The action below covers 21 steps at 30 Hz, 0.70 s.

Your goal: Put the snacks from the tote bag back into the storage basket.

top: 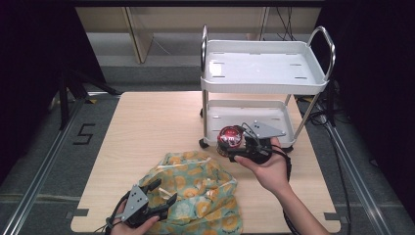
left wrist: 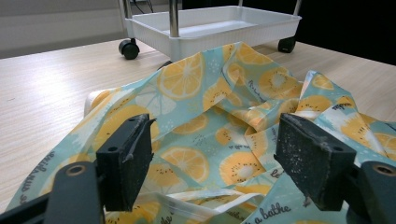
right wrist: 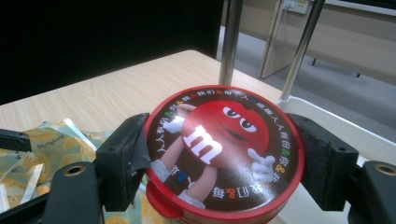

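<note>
Gripping the red candy tin [right wrist: 224, 154] across its round rim, the right gripper [top: 243, 147] has both jaws pressed on opposite sides, lid face up, so it stays level while carried. In the high view it sits at about 4 o'clock from table centre, just in front of the white cart's [top: 264, 66] lower tray [top: 274, 128], so my guess is it's headed there. Fruit-print cloth bag [top: 200, 191] lies slumped at 6 o'clock on the wooden table [top: 147, 127], mouth loose. Left gripper [top: 159, 196] sits at the bag's 8 o'clock edge, jaws spread wide, holding nothing, likely parked to steady or reopen the fabric.
</note>
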Available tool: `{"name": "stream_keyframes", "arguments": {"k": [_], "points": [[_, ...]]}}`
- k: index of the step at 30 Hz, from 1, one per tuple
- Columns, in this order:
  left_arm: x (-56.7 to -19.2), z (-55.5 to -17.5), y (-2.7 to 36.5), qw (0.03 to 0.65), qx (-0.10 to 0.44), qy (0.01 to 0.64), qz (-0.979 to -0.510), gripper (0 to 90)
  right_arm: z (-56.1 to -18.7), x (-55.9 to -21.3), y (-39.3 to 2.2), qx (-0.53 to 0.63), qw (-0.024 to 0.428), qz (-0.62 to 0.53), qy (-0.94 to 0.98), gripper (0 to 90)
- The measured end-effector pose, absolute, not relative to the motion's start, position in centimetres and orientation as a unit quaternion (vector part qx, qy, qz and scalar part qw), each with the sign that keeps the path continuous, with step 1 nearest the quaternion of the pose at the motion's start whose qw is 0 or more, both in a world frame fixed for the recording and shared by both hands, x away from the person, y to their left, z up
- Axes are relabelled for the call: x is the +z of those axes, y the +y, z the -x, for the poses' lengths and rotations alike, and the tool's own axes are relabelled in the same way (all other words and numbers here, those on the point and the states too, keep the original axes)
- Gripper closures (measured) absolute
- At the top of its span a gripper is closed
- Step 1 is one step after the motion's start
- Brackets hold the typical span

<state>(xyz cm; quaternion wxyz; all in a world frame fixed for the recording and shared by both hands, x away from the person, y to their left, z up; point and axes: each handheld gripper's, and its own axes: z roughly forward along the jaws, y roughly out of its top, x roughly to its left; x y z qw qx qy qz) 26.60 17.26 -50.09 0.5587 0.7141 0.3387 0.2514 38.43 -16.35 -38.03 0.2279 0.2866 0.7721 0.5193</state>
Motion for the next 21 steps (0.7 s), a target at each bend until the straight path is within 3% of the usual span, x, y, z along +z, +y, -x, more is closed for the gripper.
{"name": "stream_keyframes", "arguments": {"k": [21], "points": [[-50.1, -26.6, 17.2, 0.562, 0.252, 0.337, -0.712, 26.7, -38.9, -37.8, -17.4, 0.515, 0.235, -0.299, 0.768, 27.0]]}}
